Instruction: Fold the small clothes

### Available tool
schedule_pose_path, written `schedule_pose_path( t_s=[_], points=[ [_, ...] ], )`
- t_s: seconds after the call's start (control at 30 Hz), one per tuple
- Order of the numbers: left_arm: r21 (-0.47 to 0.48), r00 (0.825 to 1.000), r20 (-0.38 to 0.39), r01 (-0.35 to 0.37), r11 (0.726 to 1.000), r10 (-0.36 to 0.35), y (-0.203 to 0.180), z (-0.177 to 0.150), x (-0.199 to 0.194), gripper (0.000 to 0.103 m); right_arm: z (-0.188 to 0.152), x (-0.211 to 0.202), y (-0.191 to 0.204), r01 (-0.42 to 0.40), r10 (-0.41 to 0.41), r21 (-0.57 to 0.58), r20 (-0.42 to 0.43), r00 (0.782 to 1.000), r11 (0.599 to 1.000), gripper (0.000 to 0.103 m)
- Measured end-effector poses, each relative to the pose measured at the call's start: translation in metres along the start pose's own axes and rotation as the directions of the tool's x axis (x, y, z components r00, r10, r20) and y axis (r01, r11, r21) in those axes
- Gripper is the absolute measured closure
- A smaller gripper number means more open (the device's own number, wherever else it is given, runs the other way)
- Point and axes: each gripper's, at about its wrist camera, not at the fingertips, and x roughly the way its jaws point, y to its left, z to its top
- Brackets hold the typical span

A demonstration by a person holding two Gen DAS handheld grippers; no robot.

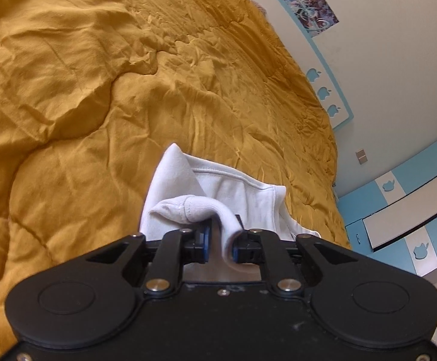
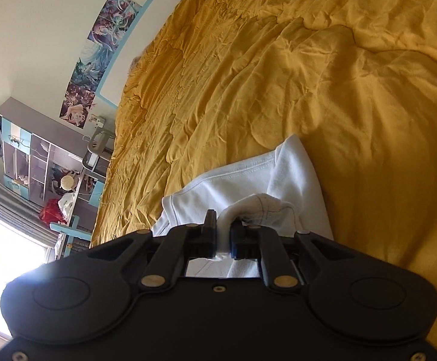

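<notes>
A small white garment [image 1: 236, 192] lies on the mustard-yellow quilt [image 1: 98, 90], partly folded, with a stitched hem across it. My left gripper [image 1: 221, 245] is at its near edge. A ribbed white cuff [image 1: 188, 207] curls down between the jaws and rests against the right pad, while a gap shows beside the left pad, so this gripper is open. In the right wrist view the same garment [image 2: 242, 186] lies on the quilt [image 2: 339, 90]. My right gripper [image 2: 224, 237] is shut on a bunched fold of it, and white cloth fills the narrow gap between the pads.
The quilt is wrinkled and ridged all around the garment. A wall with posters [image 1: 308, 3] and a blue-and-white cabinet [image 1: 405, 198] border the bed on one side. A cluttered shelf unit [image 2: 38, 165] and a bright window [image 2: 4, 252] stand beyond the bed's other edge.
</notes>
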Motion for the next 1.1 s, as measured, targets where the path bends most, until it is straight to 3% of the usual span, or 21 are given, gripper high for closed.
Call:
schedule_pose_path(
  t_s=[0.07,0.13,0.2,0.27,0.37,0.5,0.57,0.7,0.8,0.87,0.93,1.07,1.1],
  points=[
    [0.020,1.000,0.028,0.012,1.000,-0.012,-0.005,0.004,-0.016,0.086,0.002,-0.010,0.005,-0.007,0.007,-0.008,0.016,1.000,1.000,0.079],
    [0.047,0.997,0.069,0.020,0.999,-0.023,-0.010,0.006,-0.039,0.071,0.003,-0.031,0.014,-0.019,0.023,-0.056,0.071,0.997,0.998,0.053],
    [0.086,0.990,0.136,0.014,0.996,-0.026,-0.014,0.007,-0.068,0.069,0.005,-0.056,0.022,-0.032,0.048,-0.123,0.130,0.990,0.992,0.045],
    [0.100,0.987,0.151,0.040,0.994,-0.055,-0.015,0.007,-0.087,0.069,0.006,-0.070,0.028,-0.014,0.037,-0.201,0.110,0.993,0.979,0.045],
    [0.151,0.992,0.104,0.048,0.987,-0.065,-0.021,0.001,-0.101,0.068,0.000,-0.079,0.040,0.092,-0.066,-0.346,0.086,0.994,0.934,0.045],
    [0.235,0.998,0.036,-0.067,0.970,0.061,-0.022,-0.028,-0.115,0.067,-0.012,-0.088,0.039,0.180,-0.176,-0.411,0.048,0.983,0.894,0.046],
    [0.220,0.997,0.011,-0.081,0.972,0.080,-0.010,-0.044,-0.126,0.066,-0.023,-0.102,0.030,0.168,-0.178,-0.402,0.013,0.984,0.900,0.045],
    [0.174,0.997,-0.041,-0.053,0.983,0.061,0.020,-0.082,-0.150,0.063,-0.053,-0.129,0.013,0.143,-0.182,-0.433,-0.051,0.982,0.890,0.045],
    [0.146,0.996,-0.076,-0.034,0.989,0.046,0.033,-0.101,-0.150,0.061,-0.069,-0.140,0.001,0.120,-0.166,-0.408,-0.077,0.983,0.905,0.045],
    [0.145,0.996,-0.074,-0.041,0.989,0.052,0.034,-0.108,-0.148,0.060,-0.074,-0.139,-0.003,0.112,-0.160,-0.383,-0.095,0.983,0.917,0.051],
    [0.159,0.996,-0.075,-0.046,0.986,0.058,0.030,-0.110,-0.144,0.060,-0.077,-0.135,-0.004,0.096,-0.154,-0.377,-0.126,0.980,0.921,0.096],
    [0.211,0.996,-0.056,-0.052,0.976,0.065,0.018,-0.113,-0.142,0.066,-0.087,-0.131,0.016,0.224,-0.297,-0.490,-0.076,0.952,0.843,0.097],
    [0.227,0.996,-0.059,-0.053,0.972,0.068,0.017,-0.114,-0.142,0.080,-0.087,-0.131,0.019,0.236,-0.313,-0.506,-0.072,0.947,0.830,0.097]
  ],
)
